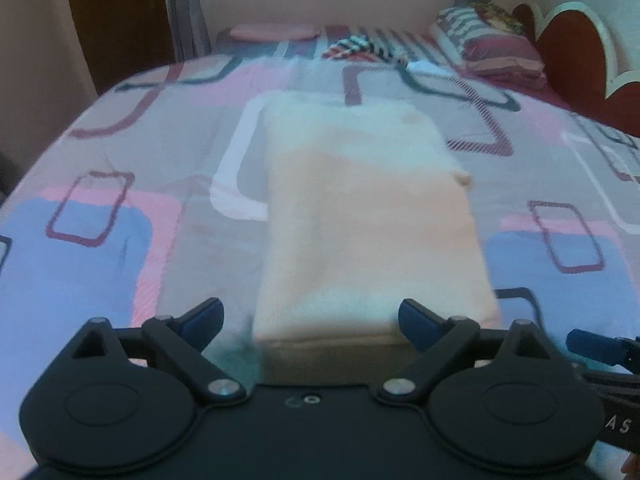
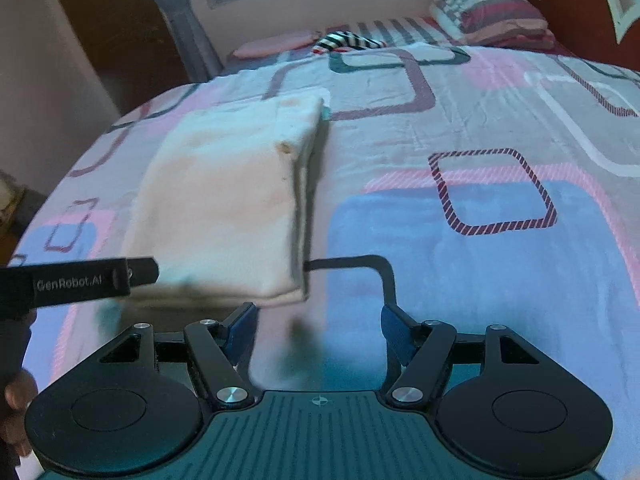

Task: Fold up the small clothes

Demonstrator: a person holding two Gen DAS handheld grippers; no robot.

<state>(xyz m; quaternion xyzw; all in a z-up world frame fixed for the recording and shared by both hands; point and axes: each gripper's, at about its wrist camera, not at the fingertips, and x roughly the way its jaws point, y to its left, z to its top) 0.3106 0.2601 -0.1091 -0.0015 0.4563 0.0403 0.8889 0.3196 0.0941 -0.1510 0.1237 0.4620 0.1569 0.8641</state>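
a folded cream cloth [image 1: 368, 216] lies flat on the patterned bedsheet [image 1: 120, 208]. the left hand-held gripper [image 1: 310, 318] sits at its near edge, fingers spread; the right hand-held gripper [image 2: 318, 330], released, hovers just beside it.

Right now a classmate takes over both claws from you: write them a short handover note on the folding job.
Left claw: open, holding nothing, at the near edge of the cream cloth.
Right claw: open, holding nothing, just right of the cloth's near corner.
Cloth: lies folded into a neat rectangle on the patterned bedsheet.
Striped garment: crumpled at the far end of the bed.
Done: cream cloth looks folded.
Left: probably the striped garment.
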